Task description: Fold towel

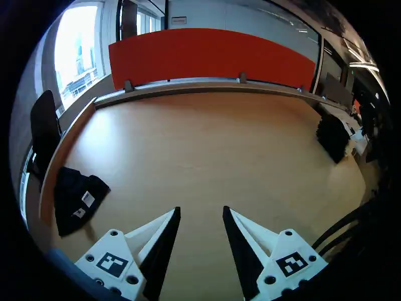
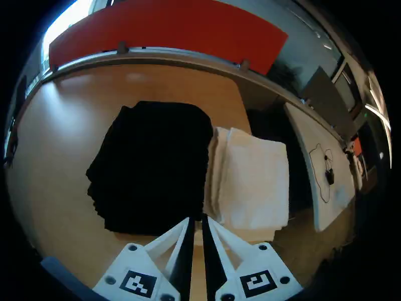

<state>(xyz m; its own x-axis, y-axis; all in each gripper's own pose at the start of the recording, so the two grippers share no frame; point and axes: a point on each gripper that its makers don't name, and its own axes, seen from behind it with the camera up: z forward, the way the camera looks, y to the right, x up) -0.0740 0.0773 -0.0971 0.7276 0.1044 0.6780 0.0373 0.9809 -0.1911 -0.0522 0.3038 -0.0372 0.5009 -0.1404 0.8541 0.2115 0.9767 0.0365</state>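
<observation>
- Left gripper [image 1: 200,208], lower centre of the left gripper view: I hold it with its fingers spread wide and empty above the bare table [image 1: 200,145]. I judge this a ready posture, open so that it can take a cloth edge at once.
- Dark cloth [image 1: 75,198], lower left of the same view: it lies bunched on the table near the side edge, labels up, well apart from the fingers. I cannot tell whether it awaits folding or is set aside.
- Right gripper [image 2: 196,217], lower centre of the right gripper view: the fingers are drawn almost together, with a thin slit between them and nothing in it. It points at the line where two piles meet.
- Black towels [image 2: 150,165], centre of that view: a folded stack lies flat on the table.
- White towels [image 2: 253,175], right of centre: these are folded too and touch the black stack's side. I judge they are grouped there to keep the middle of the table free for folding.
- Red divider [image 1: 210,55], top of the frame: it backs the table's far edge.
</observation>
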